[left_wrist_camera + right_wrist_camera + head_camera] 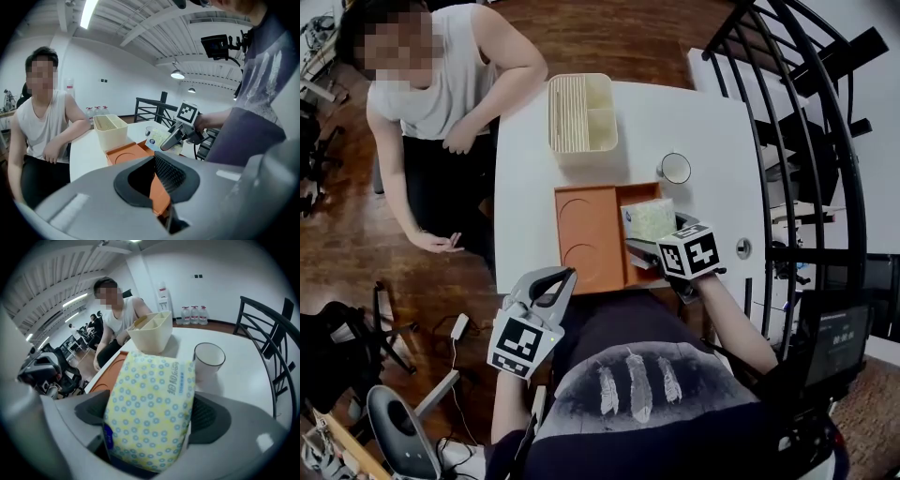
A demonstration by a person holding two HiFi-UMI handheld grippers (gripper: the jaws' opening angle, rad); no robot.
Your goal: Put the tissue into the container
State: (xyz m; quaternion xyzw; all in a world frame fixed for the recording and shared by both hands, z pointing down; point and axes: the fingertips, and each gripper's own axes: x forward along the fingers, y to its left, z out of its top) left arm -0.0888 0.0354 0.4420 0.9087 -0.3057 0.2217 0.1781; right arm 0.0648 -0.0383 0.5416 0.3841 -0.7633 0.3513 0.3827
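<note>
The tissue pack [649,220], yellow-white with small blue rings, lies over the right compartment of the orange container [586,234] on the white table. My right gripper [649,246] is shut on the pack, one pad against each side. The right gripper view shows the tissue pack [150,413] filling the gap of the right gripper [150,401], with the orange container [110,371] below and to the left. My left gripper [565,275] hangs off the table's near edge by my lap, shut and empty. The left gripper view looks over the left gripper [157,161] toward the orange container [124,157].
A cream slotted box [581,112] stands at the table's far side and a white cup [675,167] just right of the orange container. A person [441,94] sits at the far left corner. A black metal chair [806,141] is on the right.
</note>
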